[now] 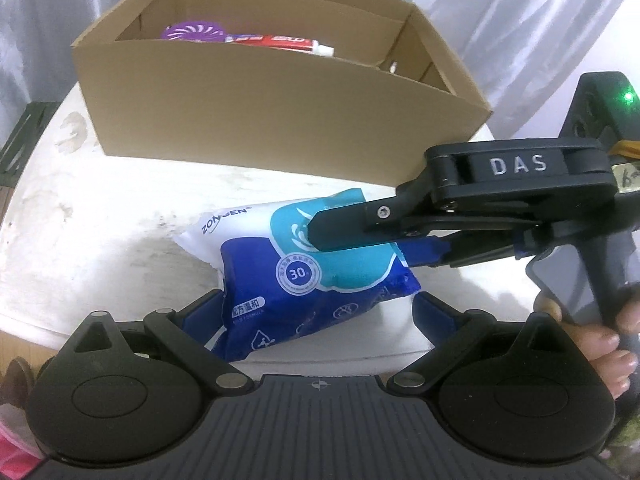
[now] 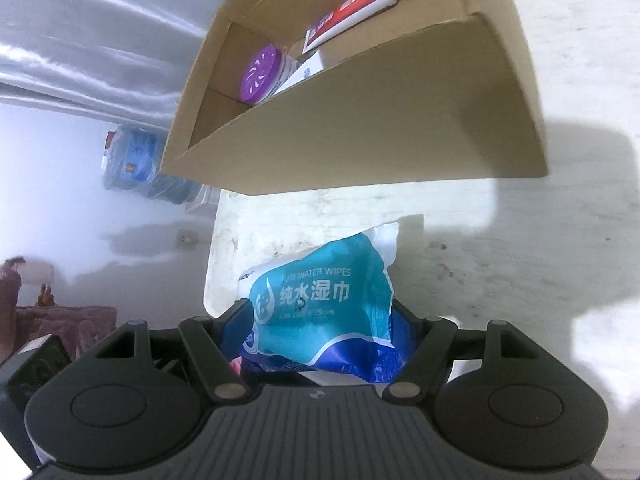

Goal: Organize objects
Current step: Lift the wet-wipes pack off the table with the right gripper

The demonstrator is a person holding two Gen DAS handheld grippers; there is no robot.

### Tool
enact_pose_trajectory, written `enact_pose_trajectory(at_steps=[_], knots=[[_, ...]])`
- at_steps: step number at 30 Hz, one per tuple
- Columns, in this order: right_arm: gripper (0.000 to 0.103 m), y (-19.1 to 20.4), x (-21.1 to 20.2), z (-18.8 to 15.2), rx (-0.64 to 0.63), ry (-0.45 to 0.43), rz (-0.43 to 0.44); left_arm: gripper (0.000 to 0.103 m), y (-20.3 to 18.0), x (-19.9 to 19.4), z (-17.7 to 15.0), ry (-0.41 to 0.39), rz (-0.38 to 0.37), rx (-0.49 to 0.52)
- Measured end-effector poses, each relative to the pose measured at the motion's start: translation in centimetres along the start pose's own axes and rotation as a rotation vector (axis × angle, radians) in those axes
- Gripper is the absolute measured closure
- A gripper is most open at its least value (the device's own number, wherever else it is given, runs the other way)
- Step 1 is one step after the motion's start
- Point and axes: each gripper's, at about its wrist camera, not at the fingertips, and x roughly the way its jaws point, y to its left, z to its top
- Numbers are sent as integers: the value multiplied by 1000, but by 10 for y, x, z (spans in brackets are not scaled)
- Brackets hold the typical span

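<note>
A blue and white pack of wet wipes [image 1: 304,276] is held over the white table [image 1: 100,240], in front of a cardboard box [image 1: 256,120]. My left gripper [image 1: 316,312] has its fingers on both sides of the pack's near end. My right gripper [image 1: 340,236] comes in from the right and is shut on the pack's far end. In the right wrist view the pack [image 2: 320,312] sits between the right gripper's fingers [image 2: 324,320]. The box [image 2: 360,120] holds a purple round air freshener [image 2: 260,76] and a red and white toothpaste tube [image 2: 352,12].
The box also holds a white carton [image 2: 308,68]. White curtains [image 1: 520,12] hang behind the table. The table edge [image 2: 212,264] drops off to the left, with a blue water jug [image 2: 136,160] on the floor beyond.
</note>
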Motion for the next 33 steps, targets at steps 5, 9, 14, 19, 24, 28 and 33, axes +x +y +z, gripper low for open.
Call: enact_pose_trajectory(at_steps=[5,9,14,19,24,28,33], knots=[[29,-18,-17,-4,20,-32,-22,4,-8,4,-1,3,-38,33],[29,-30,-30,-7,44,-81,-27,4,-12,10,-1,29,-85,50],[29,-45,-38,-5,109,-143,3,4,-6,3,0,-12,-106,82],[29,-48,-39,-6,115,-191,13,4,13,-15,-11,-33,-80,104],[29,-44,-27,-8,87,-172,-19,6,15,1,-3,5,-63,69],[30,-47,-23,-11,86,-164,-10,16,13,10,-1,34,-77,73],[34,-52,-24,-13,78,-158,16,23,5,10,3,56,-77,85]])
